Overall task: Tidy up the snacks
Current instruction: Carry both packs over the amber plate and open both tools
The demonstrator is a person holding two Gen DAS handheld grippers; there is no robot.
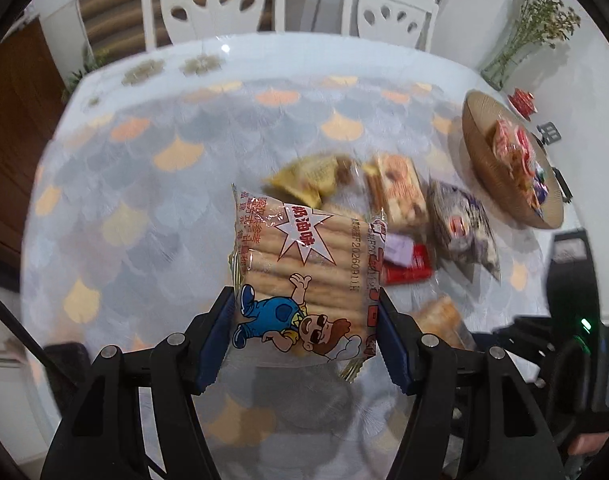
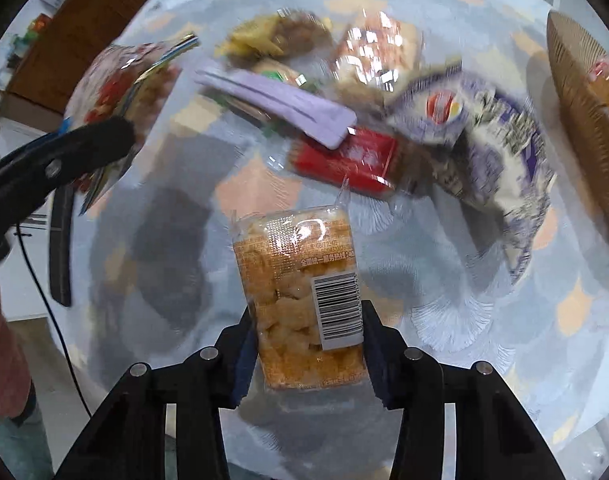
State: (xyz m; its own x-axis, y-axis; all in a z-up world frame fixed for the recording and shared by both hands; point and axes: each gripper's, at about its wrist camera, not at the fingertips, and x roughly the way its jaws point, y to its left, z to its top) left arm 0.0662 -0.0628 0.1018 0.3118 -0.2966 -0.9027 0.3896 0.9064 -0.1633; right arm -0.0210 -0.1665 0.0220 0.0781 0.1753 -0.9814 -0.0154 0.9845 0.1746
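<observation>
My left gripper [image 1: 306, 336] is shut on a clear biscuit packet [image 1: 300, 268] with a cartoon boy and a white star, held above the table. My right gripper [image 2: 304, 356] is shut on an orange snack packet [image 2: 300, 300] with a barcode label, also lifted. The left gripper with its packet shows at the left of the right wrist view [image 2: 104, 136]. A woven basket [image 1: 480, 160] holding wrapped snacks stands at the right. Loose snacks lie in the middle: a yellow packet [image 1: 308, 180], an orange-red packet [image 1: 400, 192], a purple-white bag [image 1: 460, 224], a red pack [image 1: 408, 266].
The table has a scale-patterned cloth [image 1: 144, 200]. Two white chairs [image 1: 212, 4] stand behind its far edge. A glass vase with dried flowers [image 1: 524, 40] and a small red item [image 1: 522, 102] are at the far right. A lilac flat pack [image 2: 276, 100] lies over the red one.
</observation>
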